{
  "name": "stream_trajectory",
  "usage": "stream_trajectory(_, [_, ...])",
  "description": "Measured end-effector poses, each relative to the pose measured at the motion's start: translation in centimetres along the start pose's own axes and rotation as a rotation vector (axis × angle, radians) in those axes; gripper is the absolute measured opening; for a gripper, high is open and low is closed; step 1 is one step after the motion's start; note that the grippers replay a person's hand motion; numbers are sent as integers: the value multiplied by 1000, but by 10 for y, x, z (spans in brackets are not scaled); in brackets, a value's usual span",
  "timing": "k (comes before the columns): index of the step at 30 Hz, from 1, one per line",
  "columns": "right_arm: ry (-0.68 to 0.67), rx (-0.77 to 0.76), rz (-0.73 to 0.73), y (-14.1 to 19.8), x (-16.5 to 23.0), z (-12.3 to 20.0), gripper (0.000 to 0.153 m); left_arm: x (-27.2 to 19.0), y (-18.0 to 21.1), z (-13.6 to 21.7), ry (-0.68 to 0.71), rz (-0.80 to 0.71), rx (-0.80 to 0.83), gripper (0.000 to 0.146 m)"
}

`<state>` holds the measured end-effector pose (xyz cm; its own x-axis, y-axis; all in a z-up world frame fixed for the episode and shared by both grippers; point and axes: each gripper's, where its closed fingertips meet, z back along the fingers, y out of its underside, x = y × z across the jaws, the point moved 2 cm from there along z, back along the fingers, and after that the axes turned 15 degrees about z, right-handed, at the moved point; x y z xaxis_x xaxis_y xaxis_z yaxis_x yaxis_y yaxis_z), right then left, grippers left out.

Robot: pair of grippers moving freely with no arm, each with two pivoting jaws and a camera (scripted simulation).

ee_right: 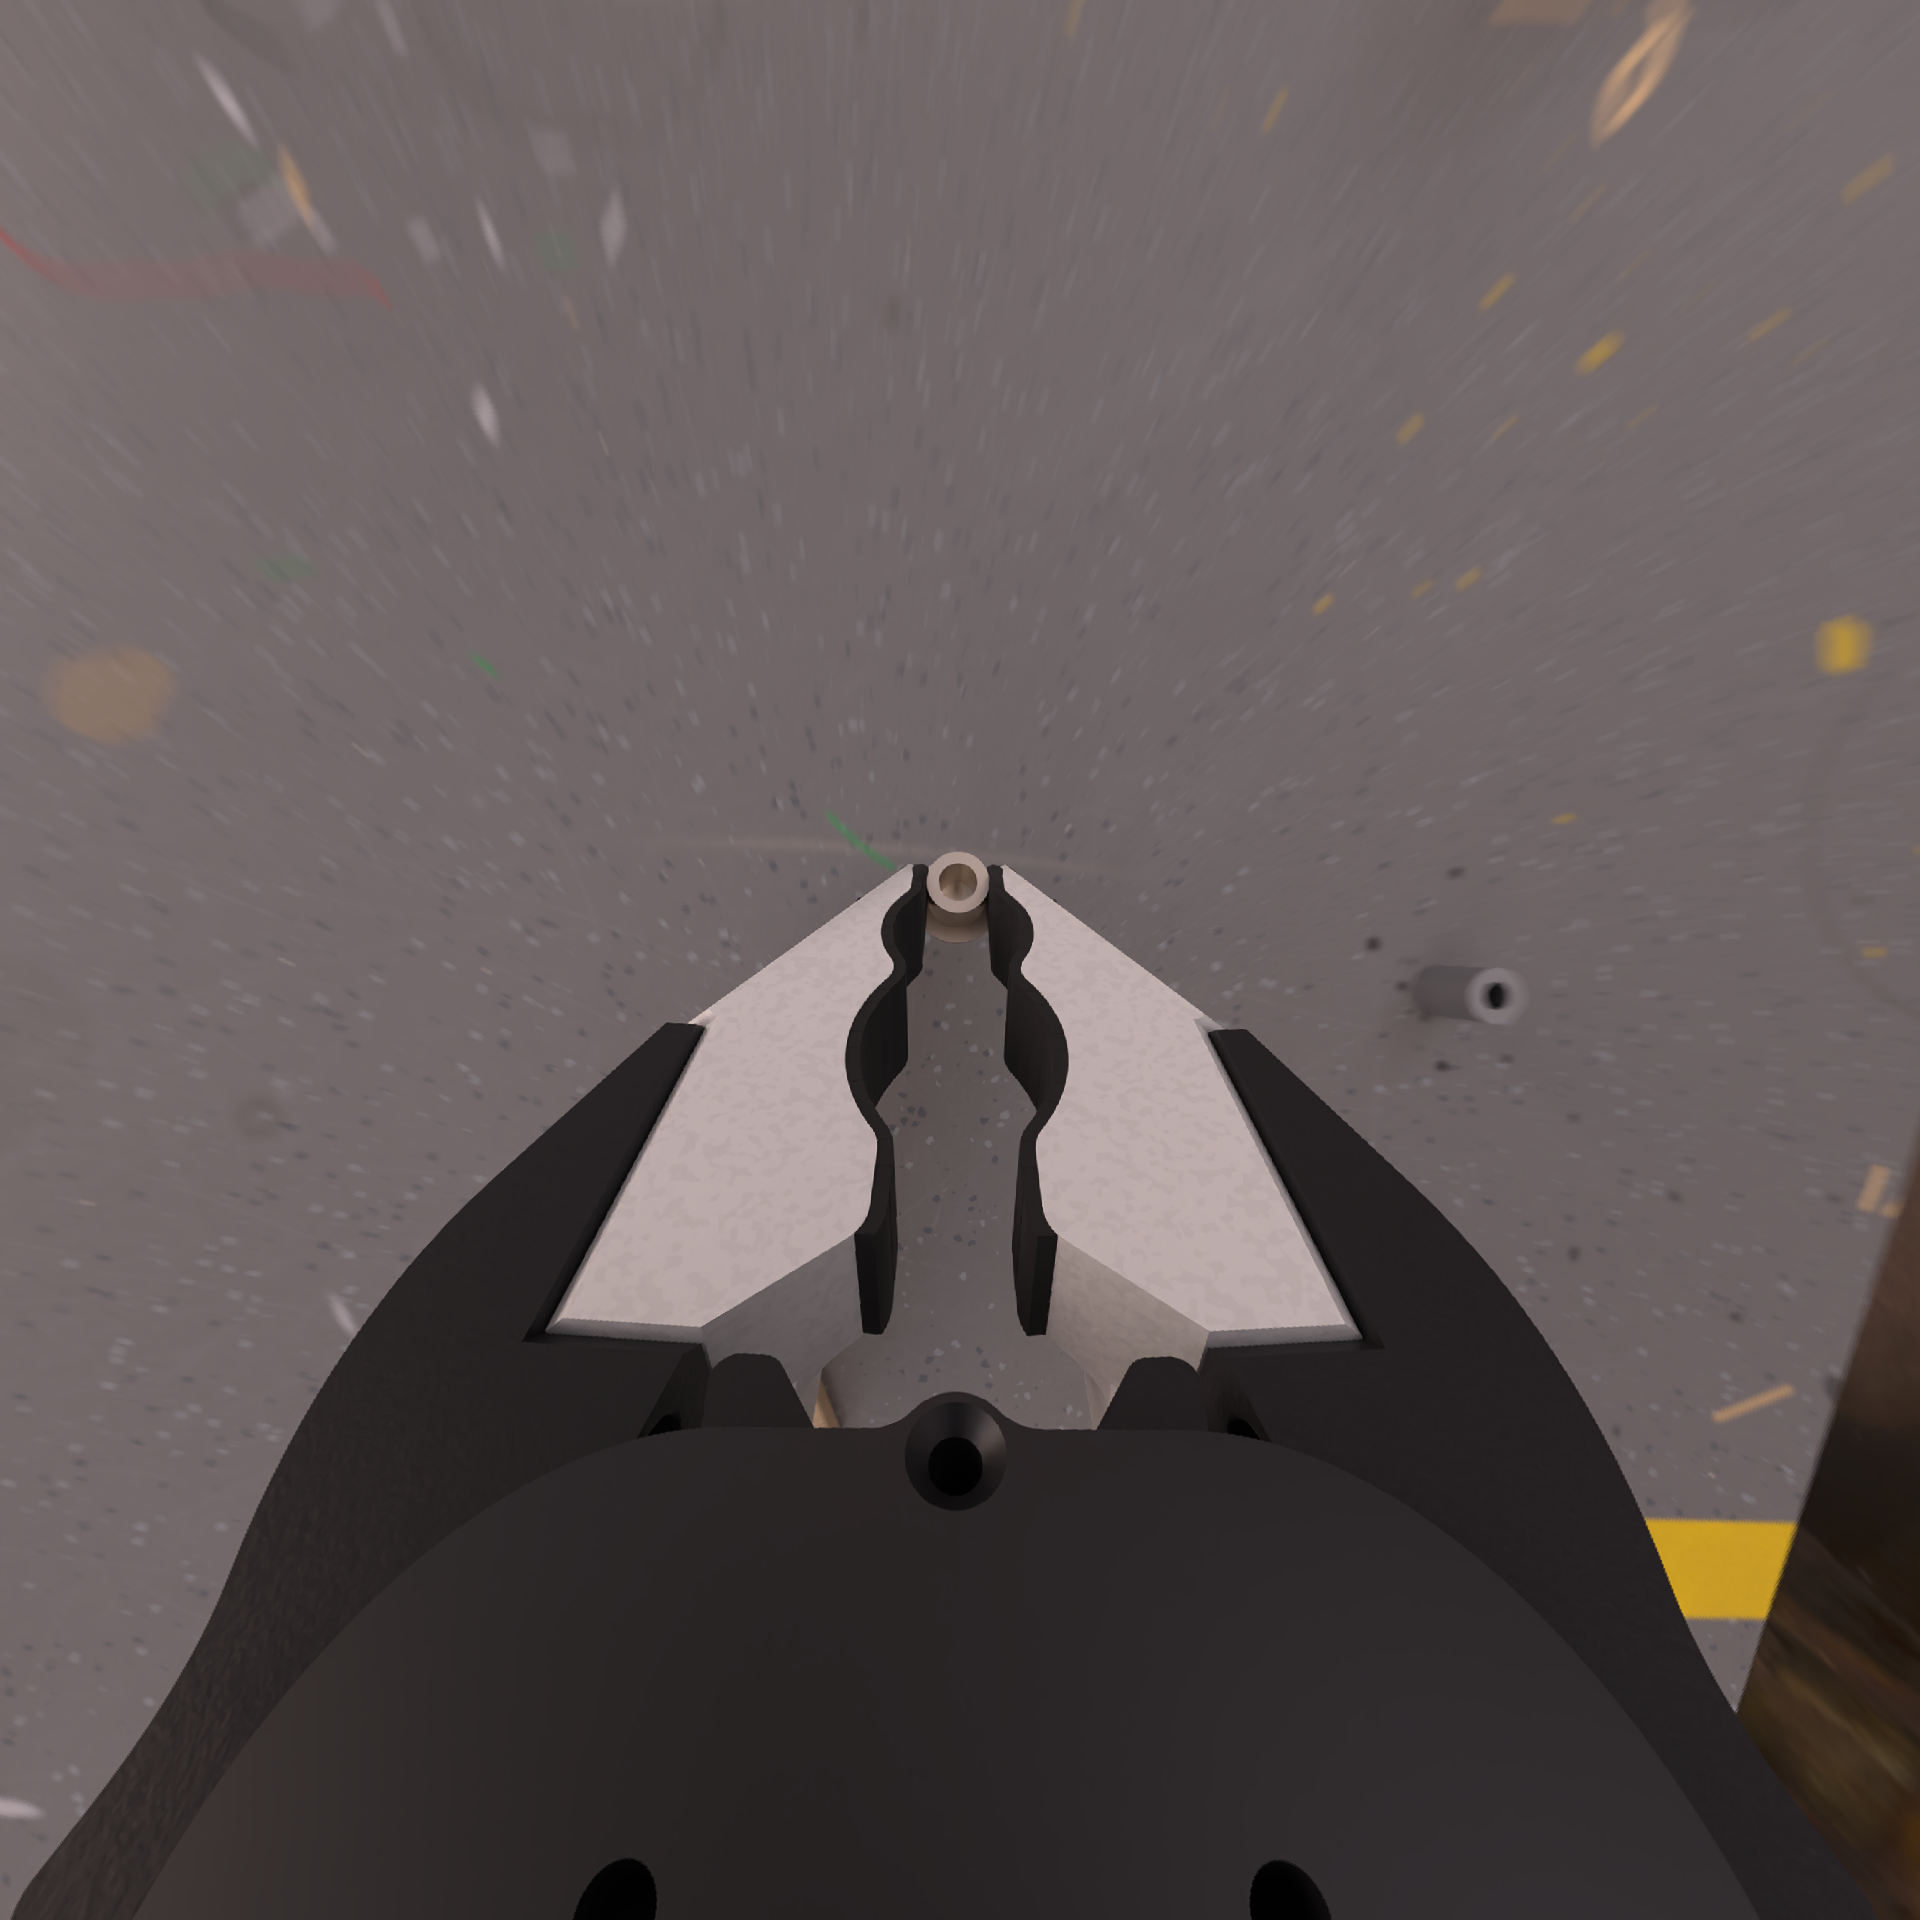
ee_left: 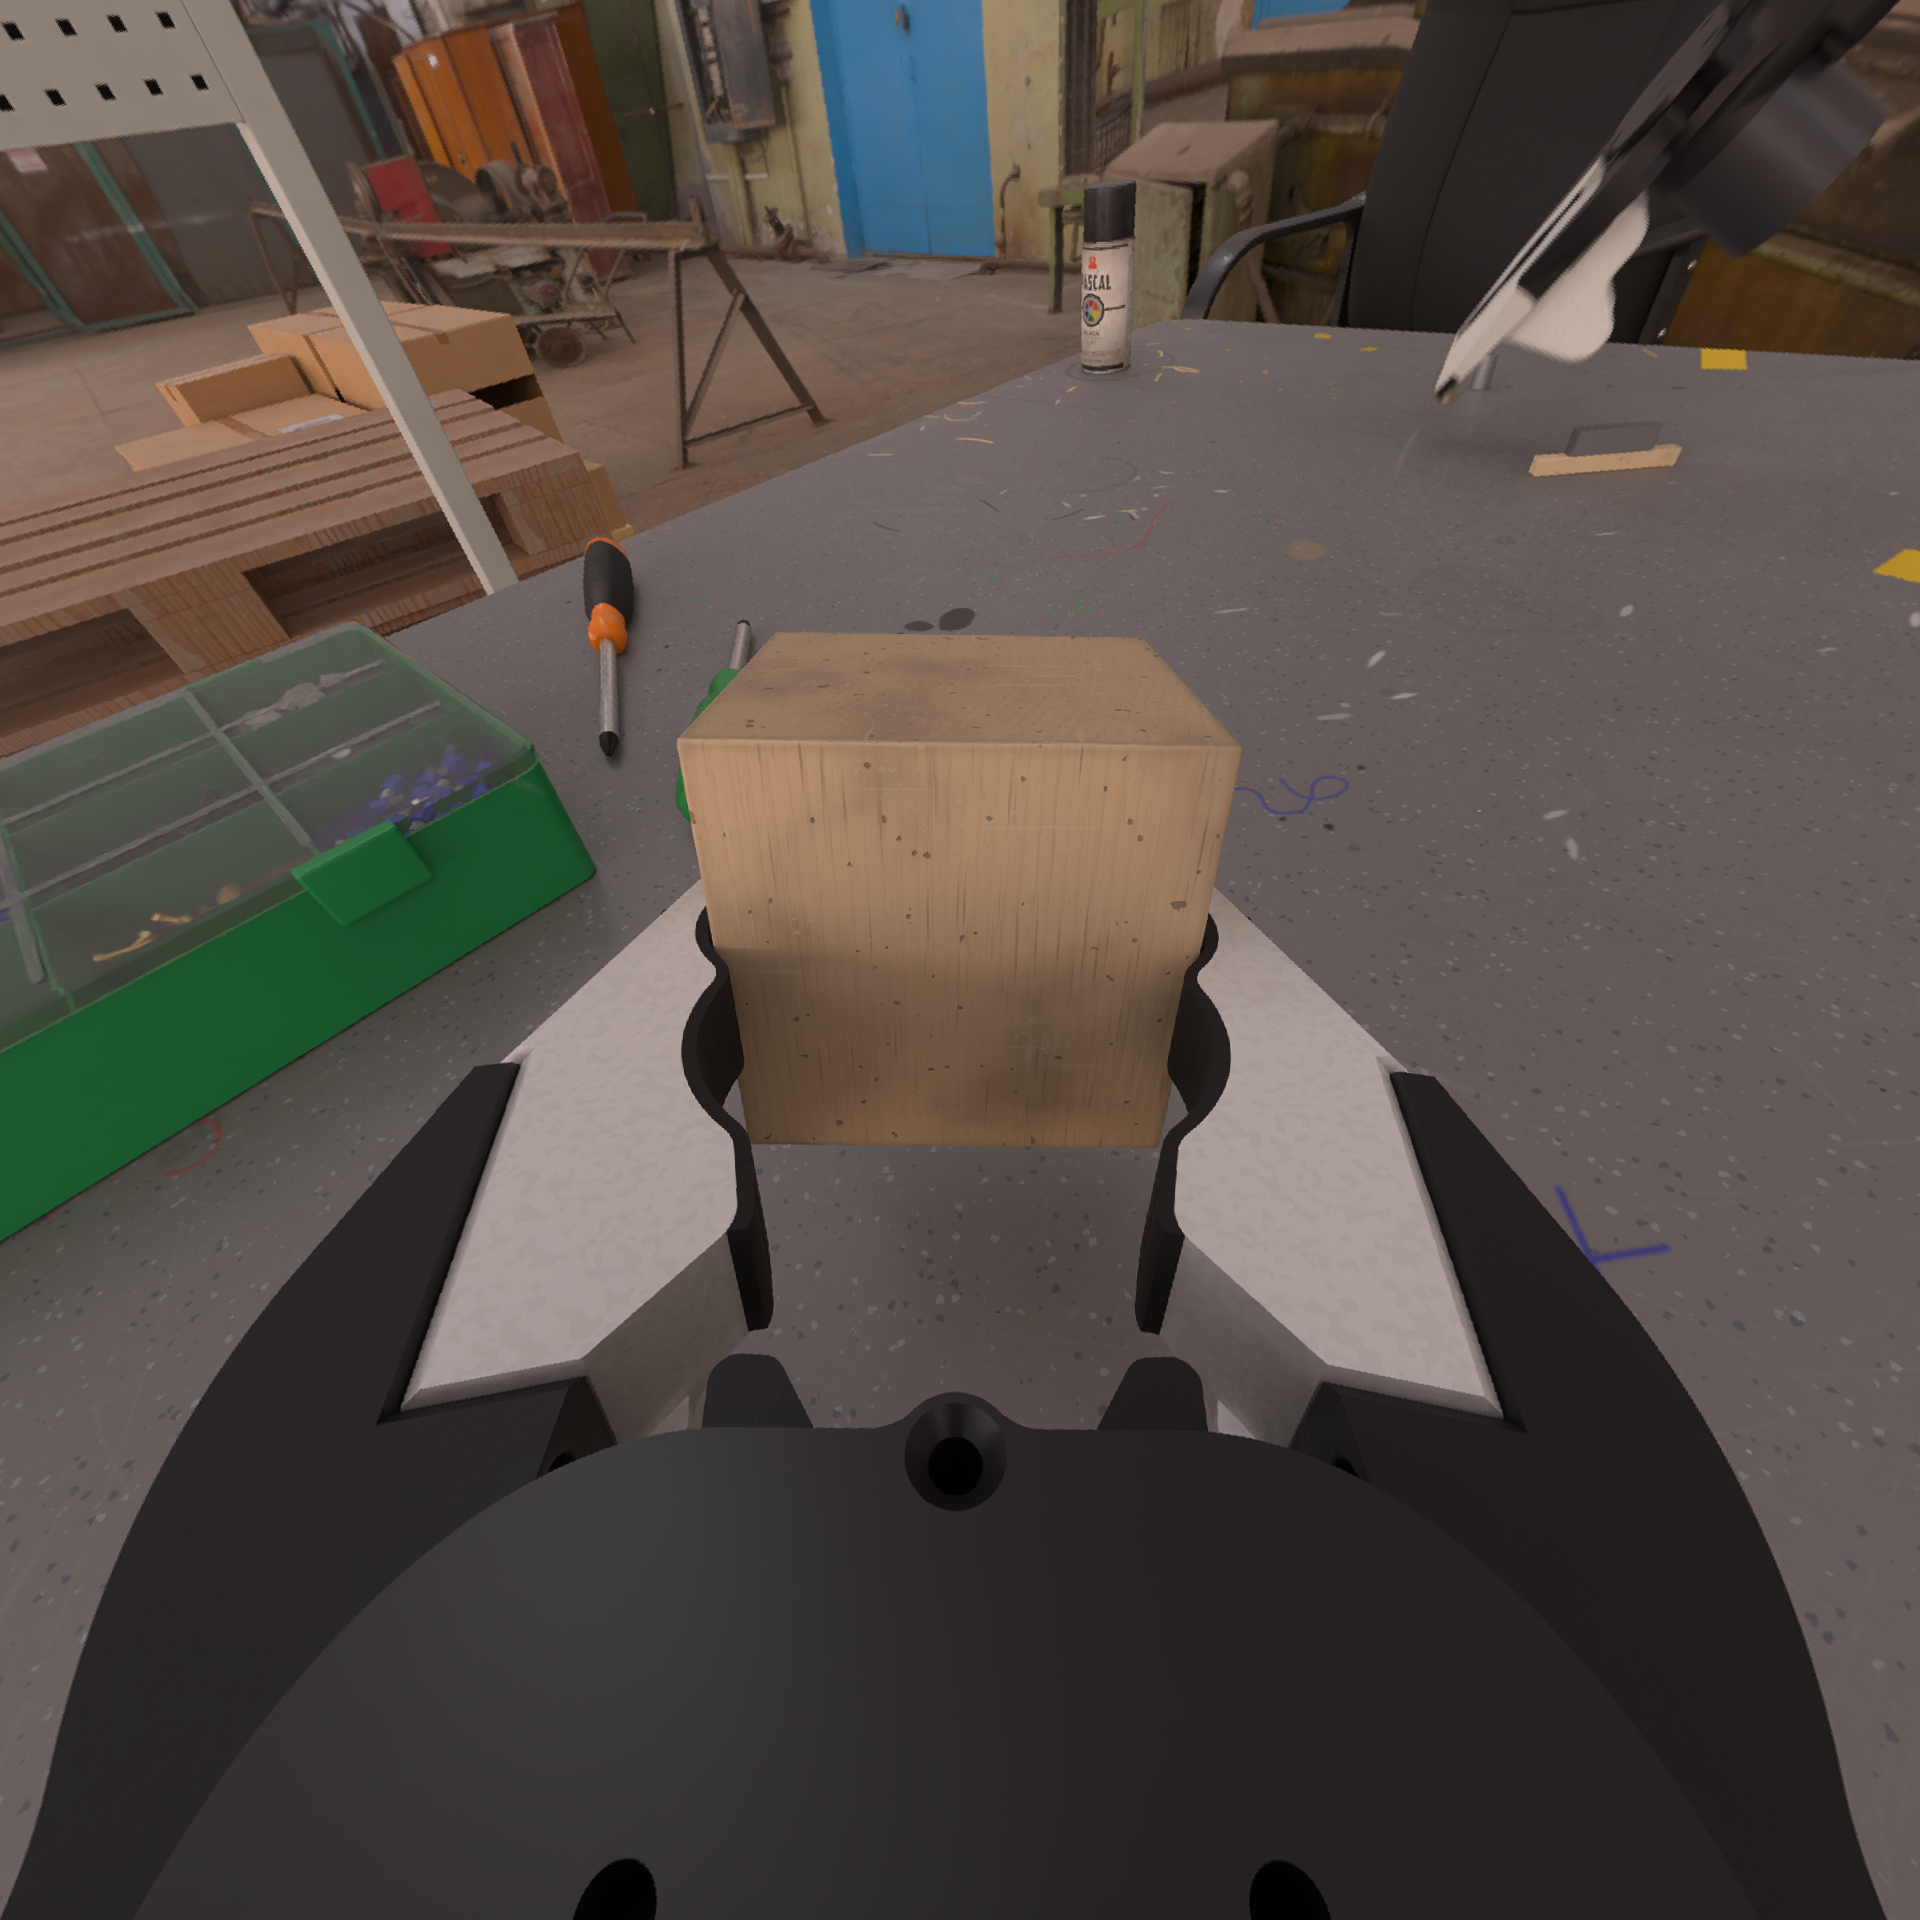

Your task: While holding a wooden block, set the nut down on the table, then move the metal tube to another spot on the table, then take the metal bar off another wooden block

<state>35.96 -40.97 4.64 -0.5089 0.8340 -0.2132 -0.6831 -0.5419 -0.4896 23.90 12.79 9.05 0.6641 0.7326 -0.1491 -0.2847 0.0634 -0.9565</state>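
My left gripper [ee_left: 956, 930] is shut on a pale wooden cube [ee_left: 956, 894] and holds it above the grey table [ee_left: 1351, 935]. My right gripper [ee_right: 957, 875] is shut on a small pale nut [ee_right: 958, 885] at its fingertips, pointing down at the table. It also shows in the left wrist view [ee_left: 1449, 387] at the far right, tips close to the tabletop. A short grey metal tube [ee_right: 1470, 994] lies on the table to the right of the nut. A dark metal bar [ee_left: 1612, 436] rests on a flat wooden block [ee_left: 1605, 460] nearby.
A green parts box with a clear lid [ee_left: 239, 883] sits at the left. An orange-and-black screwdriver [ee_left: 606, 634] and a green-handled one [ee_left: 717, 686] lie beyond the cube. A spray can [ee_left: 1107, 281] stands at the far edge. A dark chair [ee_left: 1507, 156] stands behind the table.
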Motion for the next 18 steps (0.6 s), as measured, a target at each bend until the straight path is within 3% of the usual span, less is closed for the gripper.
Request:
stream_trajectory(4, [139,-394,25,-54,12,87,11,1,0,0,1,6,3,84])
stream_trajectory(6, [76,-550,146,-83,61,129,11,1,1,-1,3,11,9,84])
stream_trajectory(8, [-94,-570,304,-97,137,144,11,0,1,-1,7,8,13,84])
stream_trajectory(10, [-244,-506,448,-95,214,129,11,-1,1,-2,12,-1,14,84])
stream_trajectory(13, [-370,-405,552,-80,302,81,11,-3,2,-1,13,-9,14,84])
stream_trajectory(18, [-401,-314,596,-68,351,31,11,-1,1,0,11,11,11,84])
